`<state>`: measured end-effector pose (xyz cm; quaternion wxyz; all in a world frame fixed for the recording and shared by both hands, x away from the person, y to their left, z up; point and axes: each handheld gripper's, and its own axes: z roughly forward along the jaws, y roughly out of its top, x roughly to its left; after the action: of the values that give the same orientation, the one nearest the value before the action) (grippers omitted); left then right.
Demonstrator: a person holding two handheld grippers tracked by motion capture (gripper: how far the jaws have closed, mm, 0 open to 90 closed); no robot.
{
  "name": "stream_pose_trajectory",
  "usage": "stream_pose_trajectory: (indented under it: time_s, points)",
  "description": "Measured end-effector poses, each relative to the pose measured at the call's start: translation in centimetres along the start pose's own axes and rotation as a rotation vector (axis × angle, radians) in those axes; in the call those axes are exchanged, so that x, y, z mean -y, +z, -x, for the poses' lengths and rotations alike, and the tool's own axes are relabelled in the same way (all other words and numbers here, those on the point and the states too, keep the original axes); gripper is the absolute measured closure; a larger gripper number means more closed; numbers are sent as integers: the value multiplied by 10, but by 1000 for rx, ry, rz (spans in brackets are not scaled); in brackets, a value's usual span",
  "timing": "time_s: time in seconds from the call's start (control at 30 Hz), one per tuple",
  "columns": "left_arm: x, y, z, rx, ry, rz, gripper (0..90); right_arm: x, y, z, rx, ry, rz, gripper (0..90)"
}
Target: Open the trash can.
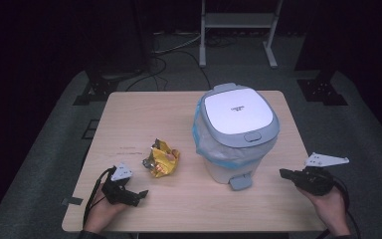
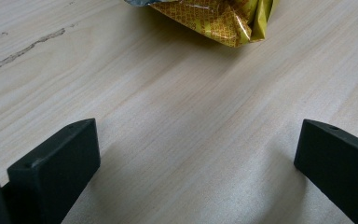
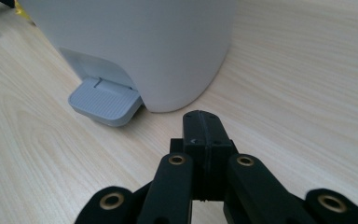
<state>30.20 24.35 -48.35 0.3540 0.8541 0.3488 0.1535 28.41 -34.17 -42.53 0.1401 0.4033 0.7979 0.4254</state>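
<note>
A white pedal bin (image 1: 236, 130) with a closed grey-rimmed lid stands on the wooden table (image 1: 144, 112), lined with a blue-edged bag. Its grey pedal (image 1: 240, 182) (image 3: 105, 101) points toward the front edge. A crumpled yellow snack wrapper (image 1: 162, 158) (image 2: 219, 17) lies left of the bin. My left gripper (image 1: 135, 196) (image 2: 196, 158) rests near the front left of the table, open, jaws wide apart over bare wood, the wrapper just beyond them. My right gripper (image 1: 284, 174) (image 3: 204, 128) hovers at the right of the bin, shut with nothing in it, jaws pressed together and pointing at the bin's base near the pedal.
Behind the table, on grey carpet, stand a white metal frame (image 1: 238, 25), dark stands and loose cables (image 1: 174, 47). Bare tabletop lies between the wrapper and the front edge, and to the right of the bin.
</note>
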Motion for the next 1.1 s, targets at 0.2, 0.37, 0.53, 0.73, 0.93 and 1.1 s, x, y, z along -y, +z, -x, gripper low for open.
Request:
stream_pose_trajectory:
  time_s: [0.2, 0.37, 0.53, 0.73, 0.93, 1.1]
  points:
    - [0, 0, 0, 0, -1, 1, 0, -10, -8, 0, -13, 1, 20, 900]
    - [0, 0, 0, 0, -2, 1, 0, -15, -13, 0, -17, -3, 35, 900]
    - [0, 0, 0, 0, -3, 1, 0, -21, -18, 0, -23, -7, 54, 900]
    - [0, 0, 0, 0, 1, -2, 0, -31, -23, -2, -36, -12, 77, 900]
    - [0, 0, 0, 0, 0, -2, 0, -41, -32, -5, -50, -22, 112, 900]
    - [0, 0, 0, 1, 0, -2, 0, -48, -38, -6, -54, -29, 132, 900]
